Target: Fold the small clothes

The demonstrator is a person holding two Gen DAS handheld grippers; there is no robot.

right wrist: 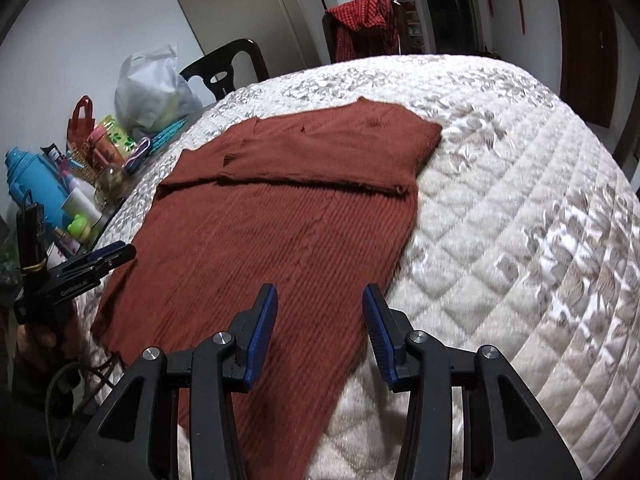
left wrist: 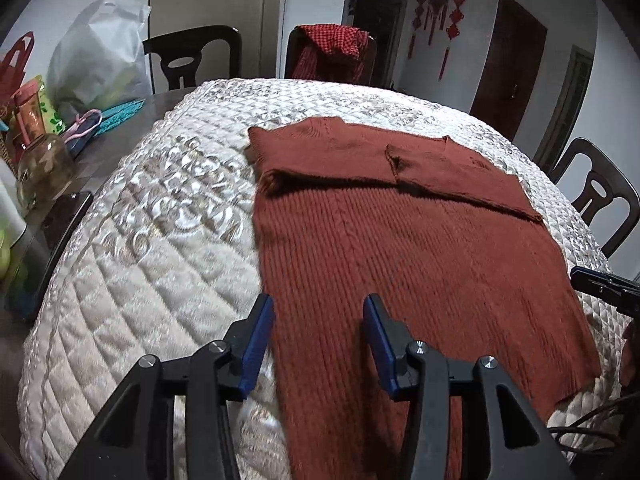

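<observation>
On the far left: a cluttered strip of dark counter (left wrist: 120, 136) holds a white plastic bag (left wrist: 100, 56), a clear glass jar (left wrist: 46, 168), a pink-lidded bottle (left wrist: 28, 112) and a turquoise flat item (left wrist: 120, 116).
Blue thermos-like jug: it stands at the left edge of the right wrist view (right wrist: 36, 184), among small bottles.
Cover: a cream quilted satin cloth (left wrist: 160, 220) is spread over the counter.
Left gripper: the black-armed gripper with blue pads (left wrist: 318, 308) hovers over the near left edge of the garment, jaws standing partly apart with nothing pinched between them; one pad is over the quilt, the other over the knit.
Garment: a rust-brown ribbed knit sweater (left wrist: 400, 240) lies flat on the quilt, its sleeves folded across the upper body so they form a band at the far end.
Right gripper: its blue pads (right wrist: 320, 304) are likewise parted and empty, poised above the sweater's near right edge.
Other gripper seen: the left gripper also shows at the left of the right wrist view (right wrist: 104, 258), held by a hand (right wrist: 36, 340).
Background: dark wooden chairs (left wrist: 192, 56) stand behind the counter, one draped with a red checked cloth (left wrist: 332, 48); red knot ornaments (left wrist: 440, 12) hang on the wall.
</observation>
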